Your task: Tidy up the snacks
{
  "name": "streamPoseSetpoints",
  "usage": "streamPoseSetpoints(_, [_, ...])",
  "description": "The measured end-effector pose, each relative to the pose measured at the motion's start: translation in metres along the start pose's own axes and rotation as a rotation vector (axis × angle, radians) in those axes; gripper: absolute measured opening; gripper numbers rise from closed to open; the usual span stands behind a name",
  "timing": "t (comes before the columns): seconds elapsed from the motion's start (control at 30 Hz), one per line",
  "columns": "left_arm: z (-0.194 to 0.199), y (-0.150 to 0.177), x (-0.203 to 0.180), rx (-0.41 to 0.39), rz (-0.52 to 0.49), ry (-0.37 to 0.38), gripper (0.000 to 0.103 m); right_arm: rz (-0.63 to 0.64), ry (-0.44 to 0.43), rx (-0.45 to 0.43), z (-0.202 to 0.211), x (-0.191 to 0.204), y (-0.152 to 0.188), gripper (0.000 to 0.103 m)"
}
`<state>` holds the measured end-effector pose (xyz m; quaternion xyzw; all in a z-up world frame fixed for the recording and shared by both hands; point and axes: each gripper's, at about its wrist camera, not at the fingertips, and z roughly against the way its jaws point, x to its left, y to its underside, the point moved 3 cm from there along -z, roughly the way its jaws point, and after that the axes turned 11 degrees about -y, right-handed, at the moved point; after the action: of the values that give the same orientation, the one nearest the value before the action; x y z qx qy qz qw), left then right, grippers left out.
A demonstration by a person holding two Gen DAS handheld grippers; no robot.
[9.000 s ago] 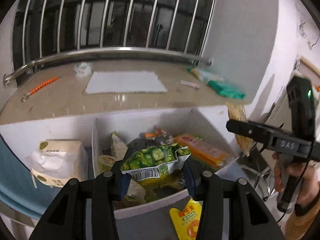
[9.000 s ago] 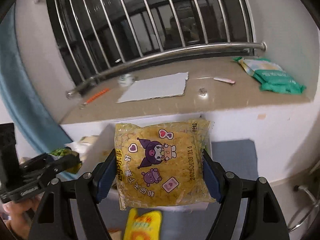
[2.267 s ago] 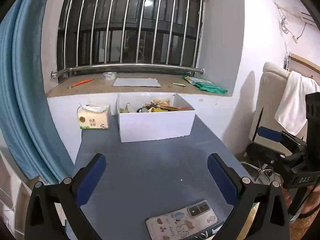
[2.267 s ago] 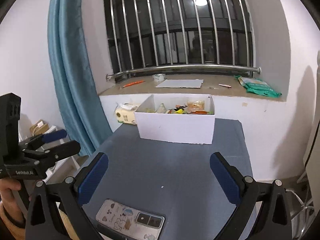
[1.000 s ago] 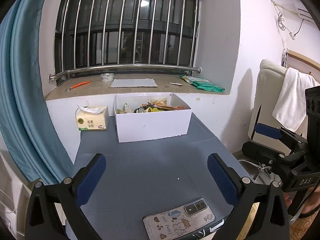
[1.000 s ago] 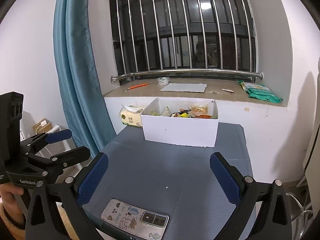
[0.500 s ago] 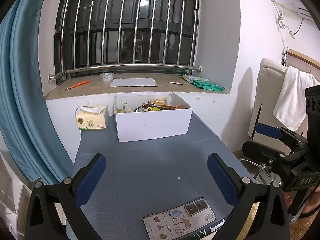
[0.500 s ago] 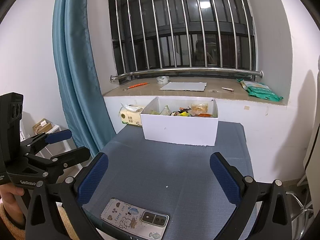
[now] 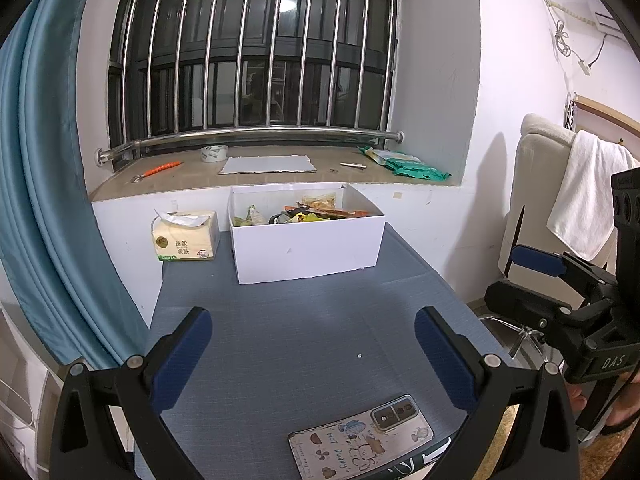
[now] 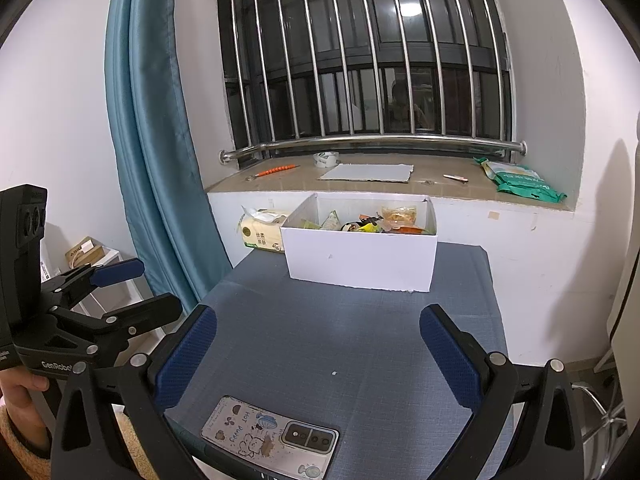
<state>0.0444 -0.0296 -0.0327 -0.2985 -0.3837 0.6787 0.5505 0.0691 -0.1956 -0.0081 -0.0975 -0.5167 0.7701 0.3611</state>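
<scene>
Blue-grey bench (image 9: 304,344) under barred window (image 9: 256,52), teal curtain (image 10: 152,128) at left. Snacks (image 9: 298,213) inside white box (image 9: 308,246) at far edge; tissue pack (image 9: 186,236) beside. Phone (image 9: 362,438) near edge. Left gripper (image 9: 312,354) and right gripper (image 10: 320,356): fingers released, empty.

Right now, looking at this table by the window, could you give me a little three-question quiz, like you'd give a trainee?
1. True or false: the white box holds snack packets.
2. What lies flat on the blue table nearest the left gripper? A) a tissue pack B) a phone C) a roll of tape
3. Fill in: the tissue pack stands beside the box's ____ side in the left wrist view.

Key: 1 true, packets show above the rim. 2 B, the phone. 3 left. Both the left and right gripper are open and empty.
</scene>
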Motion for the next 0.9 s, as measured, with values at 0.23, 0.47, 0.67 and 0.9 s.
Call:
streamPoseSetpoints(0.23, [-0.0010, 0.0000, -0.0001, 0.001, -0.002, 0.003, 0.103, -0.004, 0.001, 0.003, 0.0001, -0.0013, 0.0005, 0.103])
streamPoseSetpoints(0.47, [-0.0015, 0.0006, 0.0006, 0.003, -0.004, 0.006, 0.103, -0.006, 0.000, 0.003, 0.0011, -0.0025, 0.0004, 0.103])
streamPoseSetpoints(0.67, [-0.0023, 0.0011, 0.0012, 0.004, -0.003, 0.006, 0.103, -0.006, 0.001, 0.004, 0.0010, -0.0021, 0.0004, 0.103])
streamPoseSetpoints(0.9, [-0.0026, 0.0021, 0.0017, 0.005, -0.006, 0.008, 0.103, -0.007, 0.001, 0.006, 0.0008, -0.0019, 0.0012, 0.103])
